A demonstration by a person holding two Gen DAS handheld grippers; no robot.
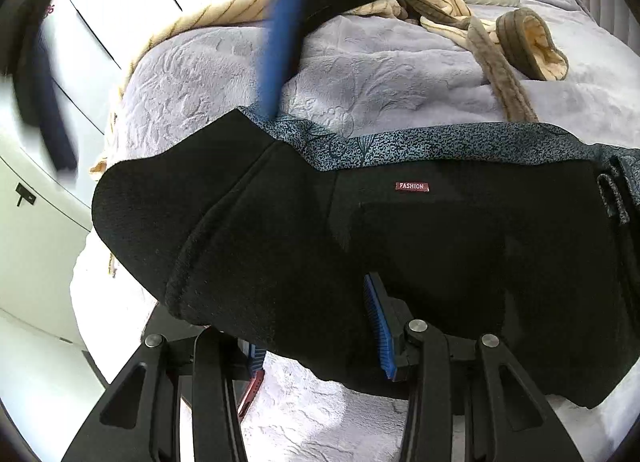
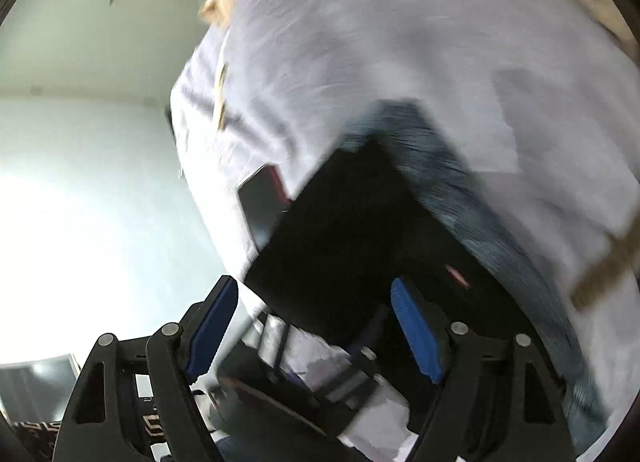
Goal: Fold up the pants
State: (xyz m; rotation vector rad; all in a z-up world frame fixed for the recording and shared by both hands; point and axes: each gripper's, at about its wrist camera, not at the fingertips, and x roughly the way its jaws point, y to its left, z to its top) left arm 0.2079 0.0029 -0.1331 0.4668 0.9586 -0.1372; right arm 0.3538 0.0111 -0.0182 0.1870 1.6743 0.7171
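Left gripper [image 1: 316, 326] clamped on pants [image 1: 400, 246]; right gripper [image 2: 316, 326] apart, free. One-sided hold — fold may skew.

black pants [image 1: 360, 246], speckled blue waistband [image 1: 400, 146], lilac blanket [image 1: 380, 74]

The right wrist view is motion-blurred throughout. In the left wrist view the pants [image 1: 360, 230] hide the left gripper [image 1: 316, 338] fingertips, and a blurred blue pad [image 1: 280, 50] streaks the upper middle.
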